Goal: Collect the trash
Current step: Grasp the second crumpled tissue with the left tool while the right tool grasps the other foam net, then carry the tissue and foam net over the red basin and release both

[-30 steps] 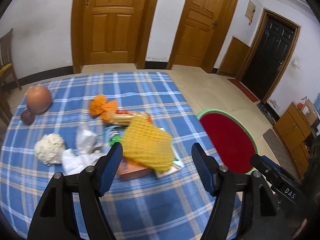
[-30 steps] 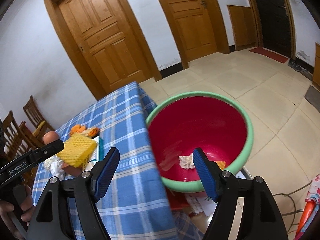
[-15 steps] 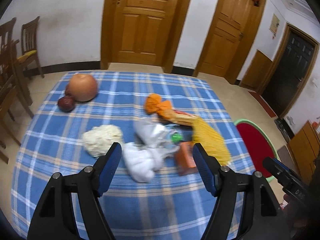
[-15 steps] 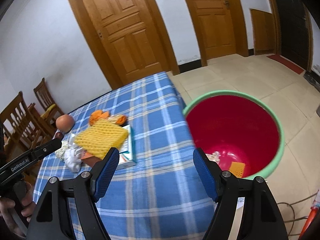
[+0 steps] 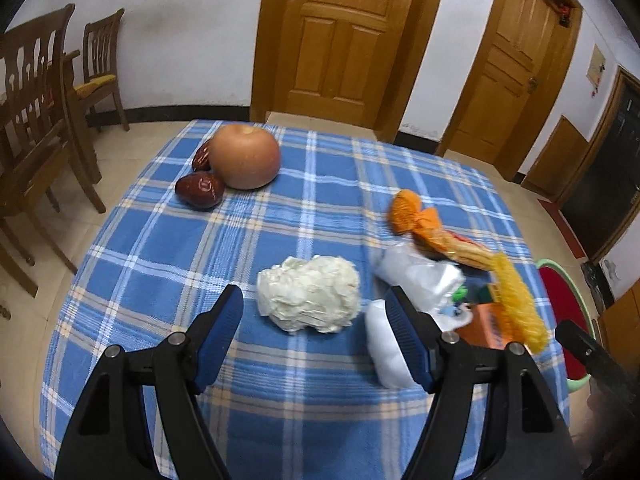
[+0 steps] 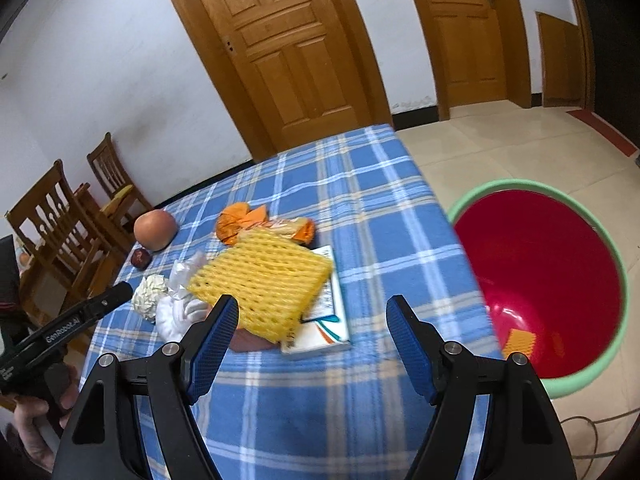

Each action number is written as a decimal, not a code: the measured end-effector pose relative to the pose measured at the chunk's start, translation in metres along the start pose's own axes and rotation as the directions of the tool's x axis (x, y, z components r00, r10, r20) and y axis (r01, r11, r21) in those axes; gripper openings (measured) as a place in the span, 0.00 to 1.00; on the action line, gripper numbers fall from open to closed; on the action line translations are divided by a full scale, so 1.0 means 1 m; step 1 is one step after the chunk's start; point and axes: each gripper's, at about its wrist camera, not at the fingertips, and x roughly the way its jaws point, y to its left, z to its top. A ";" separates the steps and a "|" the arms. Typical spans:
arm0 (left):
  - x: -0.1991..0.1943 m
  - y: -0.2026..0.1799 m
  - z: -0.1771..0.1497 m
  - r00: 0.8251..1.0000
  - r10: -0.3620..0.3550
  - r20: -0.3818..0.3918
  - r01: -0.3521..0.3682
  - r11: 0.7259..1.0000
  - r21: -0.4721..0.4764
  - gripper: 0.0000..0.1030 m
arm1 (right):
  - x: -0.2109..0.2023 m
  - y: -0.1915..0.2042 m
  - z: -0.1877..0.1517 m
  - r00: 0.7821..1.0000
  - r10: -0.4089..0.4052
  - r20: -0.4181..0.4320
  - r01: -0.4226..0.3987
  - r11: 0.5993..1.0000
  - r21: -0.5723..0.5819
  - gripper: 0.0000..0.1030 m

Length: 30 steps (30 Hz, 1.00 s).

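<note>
Trash lies on a blue plaid tablecloth [image 5: 304, 200]: a crumpled cream paper ball [image 5: 310, 294], a white tissue wad [image 5: 386, 354], a clear plastic bag [image 5: 420, 276], an orange net [image 5: 412, 212], a yellow foam net [image 6: 260, 280] and a white carton [image 6: 328, 320]. My left gripper [image 5: 316, 336] is open and empty, just short of the paper ball. My right gripper [image 6: 310, 336] is open and empty, over the table near the yellow net. A red bin with a green rim [image 6: 560, 280] stands on the floor to the right with scraps inside.
A large orange-brown fruit [image 5: 245, 157] and dark red fruits [image 5: 200, 190] sit at the table's far left. Wooden chairs [image 5: 36, 120] stand left of the table. Wooden doors [image 5: 340, 36] are behind. A cable [image 6: 592, 428] lies on the floor by the bin.
My left gripper has swung left from the yellow net to face the paper ball. My right gripper has swung left from above the bin to above the table's trash.
</note>
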 end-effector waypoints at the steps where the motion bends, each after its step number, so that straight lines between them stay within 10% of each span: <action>1: 0.005 0.002 0.000 1.000 0.003 -0.010 -0.003 1.000 -0.004 0.71 | 0.005 0.001 0.001 1.000 0.005 -0.011 -0.005 1.000 0.002 0.75; 13: 0.034 0.013 -0.003 0.994 -0.086 -0.064 0.082 0.994 -0.067 0.56 | 0.035 0.003 0.005 0.995 0.067 -0.071 -0.064 0.997 0.043 0.67; 22: 0.028 0.012 -0.003 0.992 -0.117 -0.049 0.113 0.991 -0.074 0.51 | 0.032 0.009 0.009 0.992 0.118 -0.053 -0.116 0.992 0.039 0.26; 30: 0.004 0.011 0.001 0.991 -0.131 0.000 0.131 0.989 -0.063 0.51 | 0.016 0.014 0.008 0.993 0.117 0.006 -0.117 0.993 0.009 0.14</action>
